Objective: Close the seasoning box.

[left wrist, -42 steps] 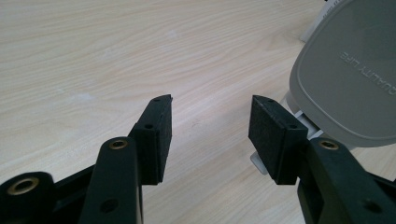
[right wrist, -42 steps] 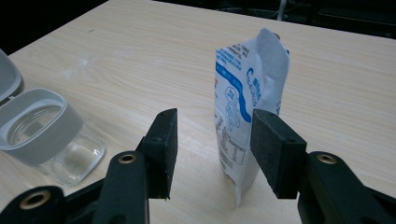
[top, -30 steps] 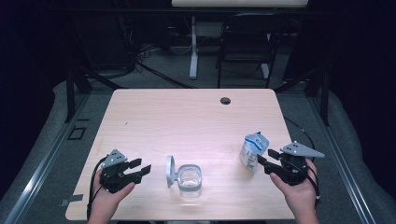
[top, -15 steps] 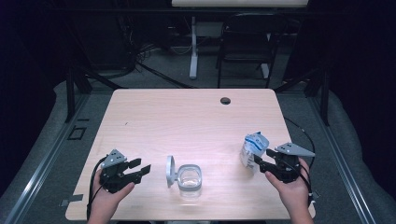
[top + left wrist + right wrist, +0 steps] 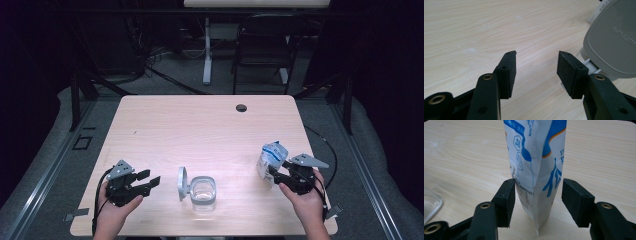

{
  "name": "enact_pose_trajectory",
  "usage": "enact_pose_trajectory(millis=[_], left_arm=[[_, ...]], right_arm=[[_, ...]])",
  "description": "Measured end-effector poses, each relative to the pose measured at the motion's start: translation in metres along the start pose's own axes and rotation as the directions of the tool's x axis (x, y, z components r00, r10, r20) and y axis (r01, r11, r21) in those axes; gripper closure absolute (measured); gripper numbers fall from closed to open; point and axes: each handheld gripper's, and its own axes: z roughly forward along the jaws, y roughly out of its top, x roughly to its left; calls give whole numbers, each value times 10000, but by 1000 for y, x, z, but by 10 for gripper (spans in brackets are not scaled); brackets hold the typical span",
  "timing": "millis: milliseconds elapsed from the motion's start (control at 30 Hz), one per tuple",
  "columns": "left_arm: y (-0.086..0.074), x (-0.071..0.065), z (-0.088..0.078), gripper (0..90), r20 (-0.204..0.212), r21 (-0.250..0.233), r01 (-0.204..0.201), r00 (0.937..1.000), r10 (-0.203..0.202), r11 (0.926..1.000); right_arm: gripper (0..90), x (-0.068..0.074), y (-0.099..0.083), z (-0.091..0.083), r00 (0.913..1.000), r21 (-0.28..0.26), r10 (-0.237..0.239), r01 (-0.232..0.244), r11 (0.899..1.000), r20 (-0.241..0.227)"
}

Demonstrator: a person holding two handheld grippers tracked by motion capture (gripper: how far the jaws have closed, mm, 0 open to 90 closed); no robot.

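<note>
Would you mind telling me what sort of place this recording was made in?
Probably a lab or workshop set up for recording, not a home: a bare wooden table stands on grey floor mats, with loose cables and a folding chair in the dark space behind it.

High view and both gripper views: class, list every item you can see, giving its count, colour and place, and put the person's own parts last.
Light wooden table: one, pale wood, centre.
White and blue stand-up pouch: one, upright, right side, between the right gripper's jaws.
Clear glass container: one, near front edge, middle.
Grey hinged lid: one, raised at the container's left.
Black cable hole: one, far edge.
Black chair: one, behind the table.
Left gripper: black, open, front left.
Right gripper: black, open, jaws just widened around the pouch.
Hands: two, front edge.
</note>
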Motion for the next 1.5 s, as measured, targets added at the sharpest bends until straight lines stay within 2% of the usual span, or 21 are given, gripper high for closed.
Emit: enact_pose_trajectory(millis=[267,600,800,1133,1333,1500], left_arm=[[0,0,0,500,-21,33,42,10000,-42,10000],[-1,2,0,500,-21,63,56,10000,-56,10000],[-2,2,1,500,-55,41,58,10000,-58,10000],[-3,5,1,500,-64,87,148,9999,-148,9999],[-3,5,1,500,-73,114,126,9999,-125,9999],[-3,5,1,500,-109,82,149,9998,-148,9999]], right_arm=[[412,1,-5,9,10000,-19,-51,51,10000,4],[392,3,-12,20,9992,113,-286,283,9995,274],[383,4,-15,26,9992,86,-251,248,9997,313],[372,8,-17,35,9963,14,-479,479,9989,715],[391,7,-18,38,9972,-51,-371,375,9993,645],[436,5,-19,36,9973,-58,-615,618,9981,394]])
